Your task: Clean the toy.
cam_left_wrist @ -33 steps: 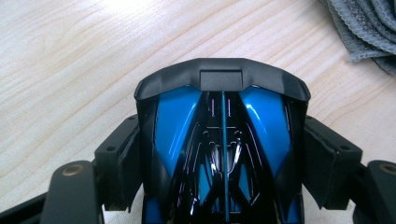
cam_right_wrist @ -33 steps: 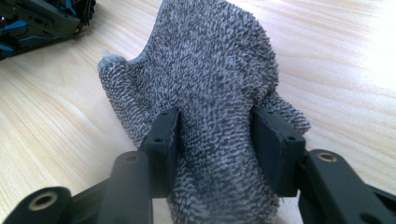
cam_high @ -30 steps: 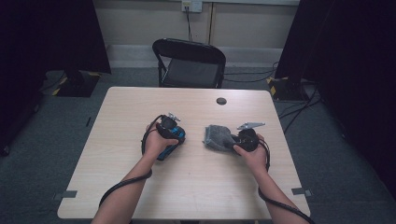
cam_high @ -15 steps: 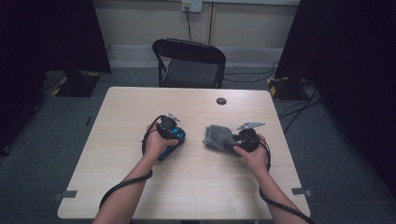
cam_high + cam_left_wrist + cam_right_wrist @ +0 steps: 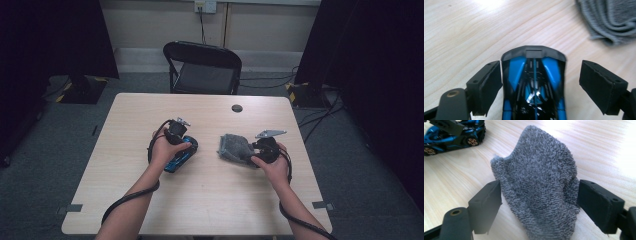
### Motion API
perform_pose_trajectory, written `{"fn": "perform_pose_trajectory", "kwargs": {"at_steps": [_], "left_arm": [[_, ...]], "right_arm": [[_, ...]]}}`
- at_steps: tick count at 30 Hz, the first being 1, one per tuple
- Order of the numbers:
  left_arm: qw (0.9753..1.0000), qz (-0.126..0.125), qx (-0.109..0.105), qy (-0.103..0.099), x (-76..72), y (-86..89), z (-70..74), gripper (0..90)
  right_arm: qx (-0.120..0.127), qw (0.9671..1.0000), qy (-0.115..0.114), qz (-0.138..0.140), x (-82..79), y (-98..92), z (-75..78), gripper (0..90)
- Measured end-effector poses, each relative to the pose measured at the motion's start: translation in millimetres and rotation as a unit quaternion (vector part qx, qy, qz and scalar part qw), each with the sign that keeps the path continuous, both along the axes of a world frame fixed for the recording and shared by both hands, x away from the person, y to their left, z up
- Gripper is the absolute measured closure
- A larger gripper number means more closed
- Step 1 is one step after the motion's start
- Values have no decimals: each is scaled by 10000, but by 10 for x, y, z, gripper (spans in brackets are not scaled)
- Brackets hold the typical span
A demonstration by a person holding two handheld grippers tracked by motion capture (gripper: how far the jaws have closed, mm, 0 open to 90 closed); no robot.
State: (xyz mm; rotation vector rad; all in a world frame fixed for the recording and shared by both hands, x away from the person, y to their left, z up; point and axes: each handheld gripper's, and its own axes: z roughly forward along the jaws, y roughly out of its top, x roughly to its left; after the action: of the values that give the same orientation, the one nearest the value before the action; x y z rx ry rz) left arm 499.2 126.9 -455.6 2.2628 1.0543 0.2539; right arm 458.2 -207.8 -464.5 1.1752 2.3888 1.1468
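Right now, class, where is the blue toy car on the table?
In the high view the blue toy car lies left of centre on the table, under the left gripper, with the grey cloth to its right.

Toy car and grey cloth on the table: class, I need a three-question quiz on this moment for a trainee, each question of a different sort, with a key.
1. True or false: the left gripper has its jaws clamped tight on the blue toy car.
2. Multiple choice: what lies between the jaws of the right gripper? A) a sponge B) the grey cloth C) a cup
3. Short answer: what piece of furniture stands beyond the far edge of the table?

Key
1. False: the car sits between the jaws, with a gap visible at the one jaw.
2. B
3. A black folding chair.
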Motion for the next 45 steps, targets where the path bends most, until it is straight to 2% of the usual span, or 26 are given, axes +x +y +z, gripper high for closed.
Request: {"fn": "perform_pose_trajectory", "kwargs": {"at_steps": [1, 8, 11, 12, 13, 16, 17, 24, 33, 38, 39, 45], "left_arm": [[10000, -35, -67, -21, -34, 8, 41, 169], [9997, -133, -186, -78, -138, 34, 141, 166], [9993, -249, -285, 48, -223, 18, 177, 166], [9993, -249, -285, 48, -223, 18, 177, 166], [9990, -380, -241, 7, -267, 14, 194, 167], [9985, -517, -196, 31, -330, 8, 209, 168], [9983, -515, -254, 46, -348, 8, 206, 168], [9984, -462, -301, 97, -431, 39, 183, 168], [9972, -584, -445, 123, -588, 41, 189, 169], [9971, -604, -441, 110, -666, 47, 193, 170], [9967, -607, -523, 95, -711, 44, 194, 170], [9959, -679, -578, 123, -812, 1, 166, 170]], "right_arm": [[78, 10000, 11, 19, -14, 3, 23, 170], [152, 9997, -24, 176, -72, 46, 91, 141], [139, 9996, -65, 231, -111, 82, 147, 141], [139, 9996, -65, 231, -111, 82, 147, 141], [137, 9996, -75, 252, -127, 96, 165, 141], [144, 9994, -70, 302, -156, 122, 185, 141], [146, 9994, -58, 322, -166, 131, 190, 141], [106, 9988, -35, 467, -240, 179, 218, 144], [93, 9974, -28, 707, -389, 278, 262, 144], [83, 9970, -45, 770, -461, 304, 288, 144], [80, 9967, -44, 812, -498, 311, 293, 144], [18, 9959, 7, 903, -601, 330, 260, 144]]}}
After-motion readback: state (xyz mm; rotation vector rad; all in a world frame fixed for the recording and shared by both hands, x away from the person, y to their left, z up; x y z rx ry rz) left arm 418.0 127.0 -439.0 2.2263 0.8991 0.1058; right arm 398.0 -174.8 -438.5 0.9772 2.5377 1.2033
